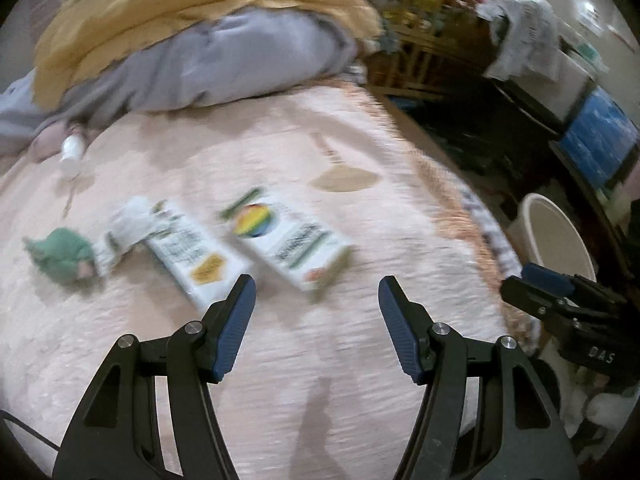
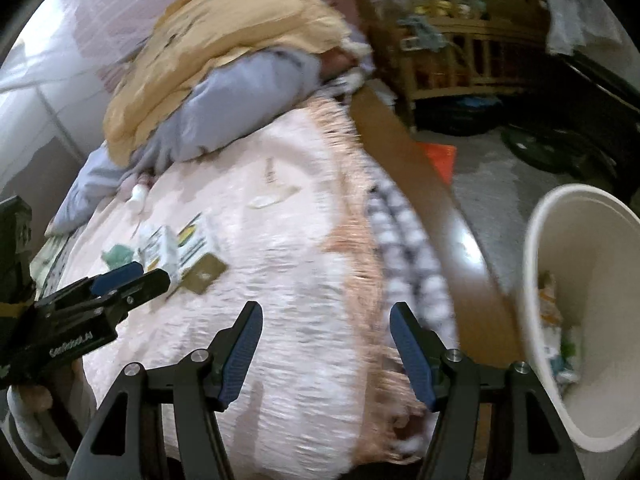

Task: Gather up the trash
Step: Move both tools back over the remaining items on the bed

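Observation:
Two white cartons lie flat on the pink bedspread (image 1: pixel 320 360): one with an orange mark (image 1: pixel 196 252), one with a rainbow circle (image 1: pixel 292 244). A crumpled white wrapper (image 1: pixel 128 228) and a green wad (image 1: pixel 66 254) lie left of them. A small white bottle (image 1: pixel 72 152) lies further back. My left gripper (image 1: pixel 316 296) is open and empty, just short of the cartons. My right gripper (image 2: pixel 326 324) is open and empty over the bed's right edge. The white trash bin (image 2: pixel 600 280), holding some scraps, stands on the floor to its right.
A yellow blanket (image 1: pixel 180 12) and grey bedding (image 1: pixel 240 64) are piled at the bed's far end. A brown bed frame rail (image 2: pixel 420 184) runs along the right edge. A wooden shelf unit (image 2: pixel 460 40) stands beyond. The left gripper shows in the right wrist view (image 2: pixel 132 276).

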